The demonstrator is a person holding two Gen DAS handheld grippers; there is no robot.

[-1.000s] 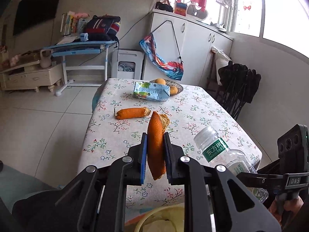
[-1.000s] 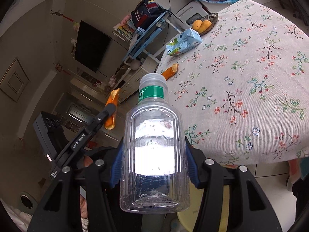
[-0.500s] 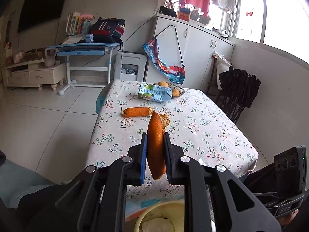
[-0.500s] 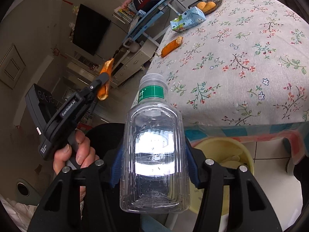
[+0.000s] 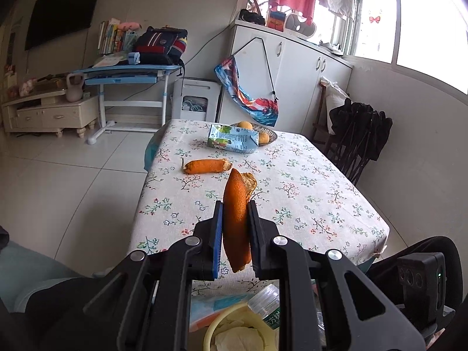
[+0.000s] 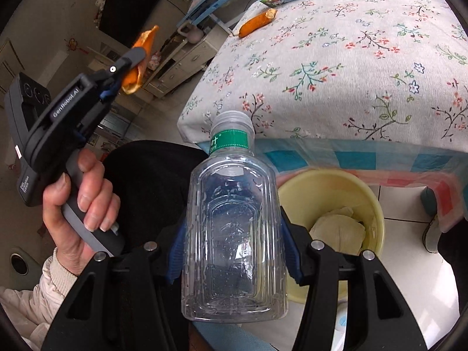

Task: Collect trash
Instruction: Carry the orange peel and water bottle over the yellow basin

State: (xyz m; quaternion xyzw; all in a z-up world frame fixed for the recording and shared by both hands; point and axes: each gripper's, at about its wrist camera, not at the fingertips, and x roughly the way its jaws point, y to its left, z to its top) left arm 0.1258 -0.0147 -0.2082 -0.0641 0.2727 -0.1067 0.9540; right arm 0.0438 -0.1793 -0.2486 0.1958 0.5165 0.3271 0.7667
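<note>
My left gripper (image 5: 235, 222) is shut on an orange peel (image 5: 237, 213), held in the air before the near table edge; it also shows in the right wrist view (image 6: 137, 61). My right gripper (image 6: 231, 248) is shut on a clear plastic bottle (image 6: 231, 239) with a green label, held low beside a yellow bin (image 6: 371, 204) that holds crumpled paper. The bottle's neck (image 5: 264, 304) and the bin (image 5: 216, 327) show at the bottom of the left wrist view. A second peel (image 5: 206, 166) and a blue-green carton (image 5: 232, 139) lie on the floral tablecloth (image 5: 307, 193).
A basket of oranges (image 5: 263, 134) stands at the table's far end. A dark chair (image 5: 359, 137) stands right of the table. A blue desk (image 5: 131, 73), a low cabinet (image 5: 49, 111) and white cupboards (image 5: 292, 70) line the walls.
Both grippers have pulled back from the table. The right gripper has lowered the bottle below the table edge, beside the yellow bin. The left still holds the peel.
</note>
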